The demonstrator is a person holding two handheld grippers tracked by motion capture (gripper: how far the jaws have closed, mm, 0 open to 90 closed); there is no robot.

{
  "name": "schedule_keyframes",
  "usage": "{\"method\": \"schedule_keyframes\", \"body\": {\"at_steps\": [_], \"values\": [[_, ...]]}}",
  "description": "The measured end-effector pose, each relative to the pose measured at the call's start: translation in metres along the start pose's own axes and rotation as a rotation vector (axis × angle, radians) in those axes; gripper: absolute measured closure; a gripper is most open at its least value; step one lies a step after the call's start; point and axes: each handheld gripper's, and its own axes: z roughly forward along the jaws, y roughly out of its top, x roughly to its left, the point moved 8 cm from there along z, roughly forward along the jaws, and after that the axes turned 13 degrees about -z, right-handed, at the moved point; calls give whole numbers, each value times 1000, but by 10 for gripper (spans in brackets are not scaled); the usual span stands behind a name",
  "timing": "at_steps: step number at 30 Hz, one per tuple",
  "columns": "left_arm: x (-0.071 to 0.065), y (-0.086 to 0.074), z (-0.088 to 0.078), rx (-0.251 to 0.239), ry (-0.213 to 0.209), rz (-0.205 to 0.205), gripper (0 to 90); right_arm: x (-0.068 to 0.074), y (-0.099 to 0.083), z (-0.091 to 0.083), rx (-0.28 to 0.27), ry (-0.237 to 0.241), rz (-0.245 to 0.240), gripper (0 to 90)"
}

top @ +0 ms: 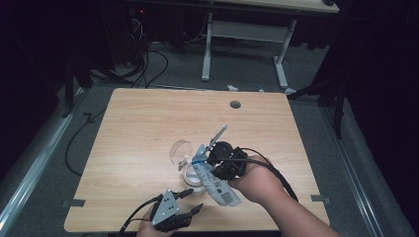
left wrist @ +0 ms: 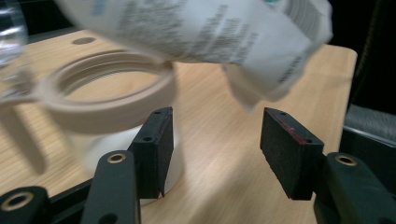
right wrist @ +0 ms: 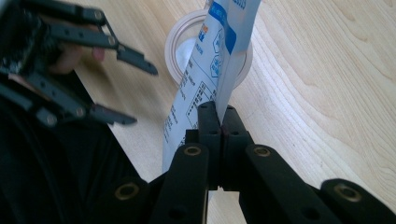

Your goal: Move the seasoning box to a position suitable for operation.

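Observation:
A white jar [top: 190, 176] stands on the wooden table [top: 143, 118], its clear hinged lid [top: 180, 149] flipped open at the far side. My right gripper [top: 211, 165] is shut on a white and blue printed packet [top: 220, 187]. In the right gripper view the packet [right wrist: 219, 60] runs from the closed jaws [right wrist: 220, 112] over the jar's mouth [right wrist: 184, 39]. My left gripper [top: 195, 199] is open near the table's front edge, pointing at the jar. In the left gripper view the open gripper [left wrist: 215, 126] has nothing between its jaws, the left pad [left wrist: 156, 149] beside the jar [left wrist: 107, 98], the packet [left wrist: 196, 28] overhead.
A round cable hole [top: 235, 104] sits near the table's far edge. Beyond the table are a desk frame [top: 281, 64] and loose cables [top: 148, 59] on the grey floor. The open left gripper [right wrist: 140, 95] shows at the left of the right gripper view.

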Motion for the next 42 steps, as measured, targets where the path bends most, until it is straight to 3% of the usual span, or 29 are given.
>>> {"method": "schedule_keyframes", "body": {"at_steps": [3,6,12,18,22,31,35,42], "values": [[11,6,-6,-7,17,-20,452,0,-1,0,2,-3,-2,900],[22,13,-9,-18,41,7,452,-1,-2,2,4,-1,-4,899],[39,36,-17,-64,64,-27,470,-2,-6,3,12,-4,2,899],[65,61,-25,-131,133,-53,468,-5,-11,3,22,-8,6,900],[79,67,-26,-143,176,-77,470,-8,-14,2,17,-4,16,900],[83,68,-26,-149,188,-74,469,-15,-26,-1,30,-14,37,900],[83,70,-27,-152,174,-112,481,-19,-33,0,43,-23,47,900],[81,70,-27,-147,166,-112,482,-32,-47,7,68,-45,76,900]]}}
